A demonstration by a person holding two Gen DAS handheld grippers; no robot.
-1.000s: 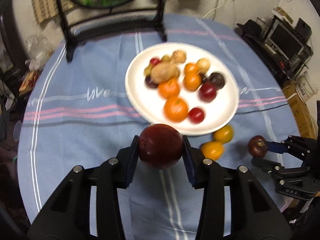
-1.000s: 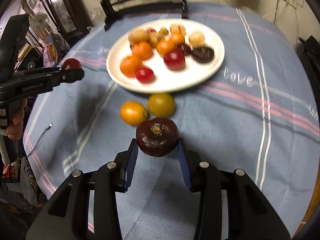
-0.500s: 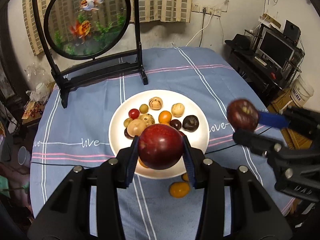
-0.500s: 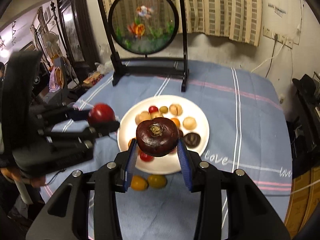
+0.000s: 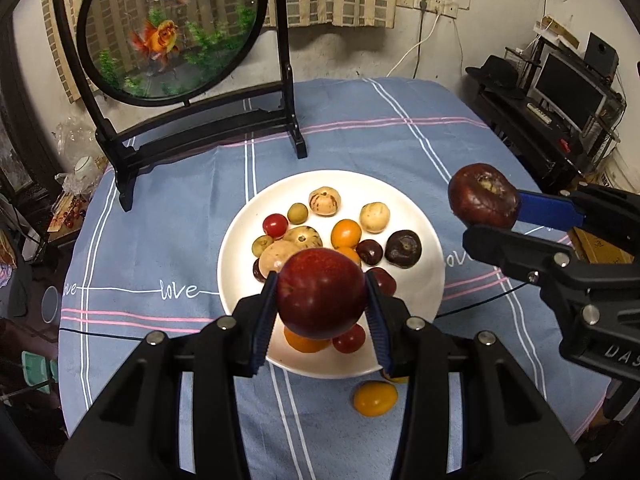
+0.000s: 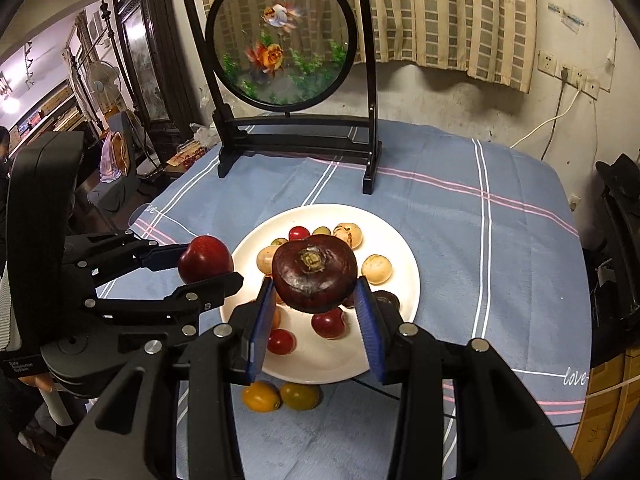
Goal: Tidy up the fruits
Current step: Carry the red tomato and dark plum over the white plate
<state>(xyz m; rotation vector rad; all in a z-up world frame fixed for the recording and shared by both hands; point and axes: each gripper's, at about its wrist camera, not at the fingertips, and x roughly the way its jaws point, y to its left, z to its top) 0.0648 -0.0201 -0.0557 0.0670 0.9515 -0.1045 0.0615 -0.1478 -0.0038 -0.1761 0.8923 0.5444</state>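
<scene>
My left gripper (image 5: 321,300) is shut on a red apple (image 5: 321,294), held above the near edge of the white plate (image 5: 430,276). It also shows in the right wrist view (image 6: 208,270) with the apple (image 6: 205,258). My right gripper (image 6: 316,308) is shut on a dark maroon fruit (image 6: 315,276), held above the plate (image 6: 408,264). It shows at the right of the left wrist view (image 5: 486,216) with the fruit (image 5: 482,196). The plate holds several small fruits. Two orange fruits (image 6: 262,396) lie on the cloth just before the plate.
A round fish-painting screen on a black stand (image 5: 168,28) stands at the back of the blue striped tablecloth (image 5: 160,240). A thin black cable (image 5: 484,300) runs across the cloth. A desk with a monitor (image 5: 568,84) stands at the right.
Both grippers rose from low over the table to well above it, each keeping its fruit. The view widened to show the screen and room.
</scene>
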